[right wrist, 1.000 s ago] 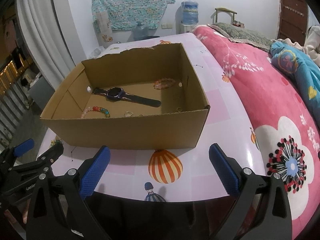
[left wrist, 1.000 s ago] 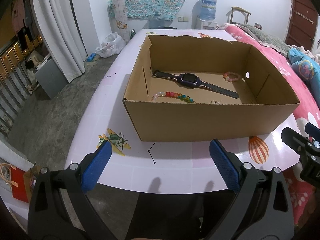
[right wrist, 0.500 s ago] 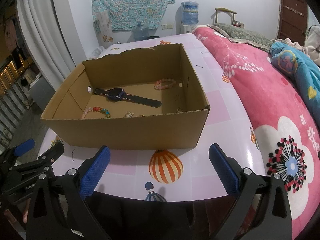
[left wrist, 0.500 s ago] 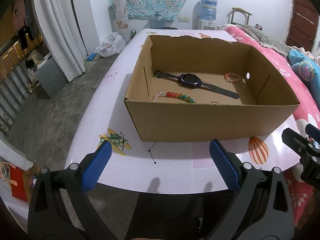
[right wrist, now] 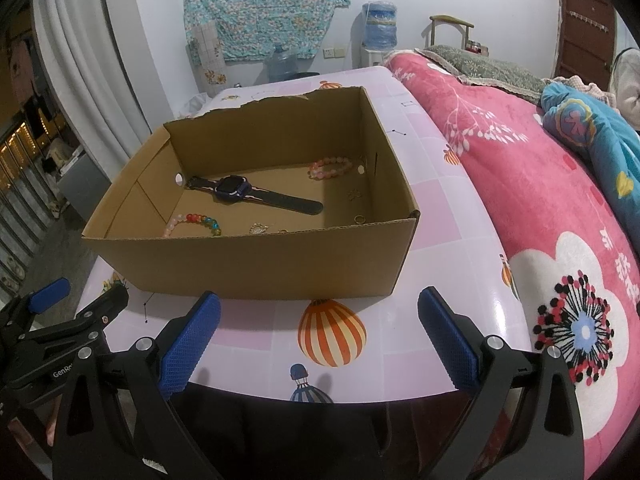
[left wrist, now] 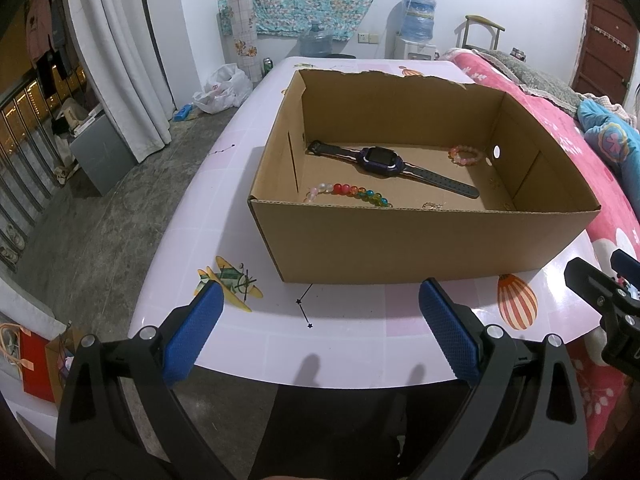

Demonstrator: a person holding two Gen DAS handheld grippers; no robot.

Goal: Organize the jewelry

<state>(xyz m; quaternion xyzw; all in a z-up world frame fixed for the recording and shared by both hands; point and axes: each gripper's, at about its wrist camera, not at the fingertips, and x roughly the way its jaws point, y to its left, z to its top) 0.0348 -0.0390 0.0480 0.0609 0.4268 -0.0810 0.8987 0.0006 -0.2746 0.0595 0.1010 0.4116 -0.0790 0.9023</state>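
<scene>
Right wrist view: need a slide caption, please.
Open right gripper before a cardboard box holding a smartwatch, two bead bracelets and small rings.

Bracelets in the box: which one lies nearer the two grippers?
The rainbow bracelet, with red, yellow, green and blue beads, lies by the box's near wall. The pink bracelet lies at the far side, beyond the watch.

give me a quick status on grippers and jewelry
Left gripper and right gripper open, empty, short of cardboard box. Watch, bead bracelets inside. Nothing blocking.
</scene>
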